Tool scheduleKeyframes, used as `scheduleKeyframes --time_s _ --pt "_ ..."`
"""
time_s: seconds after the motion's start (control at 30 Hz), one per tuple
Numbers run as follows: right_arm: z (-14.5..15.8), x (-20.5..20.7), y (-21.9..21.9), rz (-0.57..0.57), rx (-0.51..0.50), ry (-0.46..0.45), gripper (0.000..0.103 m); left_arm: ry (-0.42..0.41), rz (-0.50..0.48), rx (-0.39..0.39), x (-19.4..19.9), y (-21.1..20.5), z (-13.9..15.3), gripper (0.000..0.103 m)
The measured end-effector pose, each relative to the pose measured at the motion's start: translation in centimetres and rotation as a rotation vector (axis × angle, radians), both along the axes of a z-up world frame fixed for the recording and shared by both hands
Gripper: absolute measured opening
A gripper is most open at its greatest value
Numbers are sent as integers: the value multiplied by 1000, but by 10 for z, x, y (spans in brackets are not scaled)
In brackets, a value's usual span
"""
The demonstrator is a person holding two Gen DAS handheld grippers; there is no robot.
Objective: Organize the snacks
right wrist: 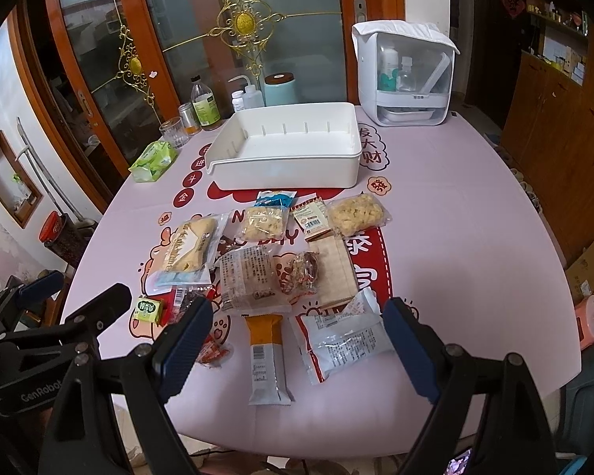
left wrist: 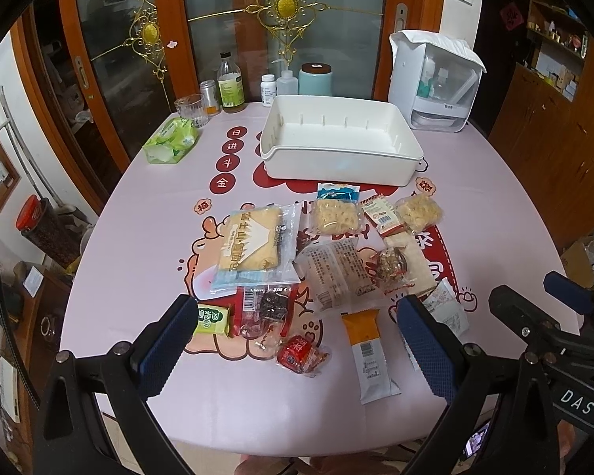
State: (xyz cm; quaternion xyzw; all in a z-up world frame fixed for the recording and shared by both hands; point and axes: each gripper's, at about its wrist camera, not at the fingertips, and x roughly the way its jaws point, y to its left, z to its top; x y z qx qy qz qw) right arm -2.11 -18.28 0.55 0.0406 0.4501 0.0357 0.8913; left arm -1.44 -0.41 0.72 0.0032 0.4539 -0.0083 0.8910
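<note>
One white bin (left wrist: 338, 158) stands past the middle of the pink table (left wrist: 495, 237), and nothing lies in it. Roughly a dozen loose snack packets lie in a cluster between the bin and both grippers: one bread pack (left wrist: 253, 245) printed with large Chinese characters, two clear packs of pale puffed pieces (left wrist: 336, 215) (left wrist: 421, 209), one small barcode-labelled packet (left wrist: 382, 213) between them, one clear pack with fine printed text (left wrist: 338, 273), one mixed nut pack (left wrist: 392, 265) lying on a flat cracker pack (right wrist: 336, 273), one orange-and-white bar (left wrist: 370, 352) with a barcode, one white pouch (right wrist: 342, 340) with printed text, one small green packet (left wrist: 212, 320), one red-and-dark pack (left wrist: 263, 308) and one red candy (left wrist: 299, 356). The left gripper (left wrist: 293, 340) hangs released above the near packets, its fingers spread wide and holding nothing. The right gripper (right wrist: 297, 348) is likewise spread wide and unloaded, with the bar and pouch between its fingers. The tablecloth carries red discs reading 日进斗金 (left wrist: 229, 158). Along the far edge stand one green tissue pack (left wrist: 172, 140), one ribbed glass (left wrist: 192, 109), one green-labelled bottle (left wrist: 229, 83), one pill bottle (left wrist: 268, 89), one squeeze bottle (left wrist: 287, 81), one teal canister (left wrist: 316, 79) and one white dispenser cabinet (left wrist: 435, 79). Nothing lies between the packets and the bin.
</note>
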Motion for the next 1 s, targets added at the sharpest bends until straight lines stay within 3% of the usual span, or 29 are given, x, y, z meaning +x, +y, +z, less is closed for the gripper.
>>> scheduleKeyframes --time_s 0.6,1.0 --pt "3 -1 14 20 -1 -15 89 -4 -6 0 -1 7 -2 100" --pt "-12 5 25 55 -6 23 89 27 -16 9 6 18 -11 101"
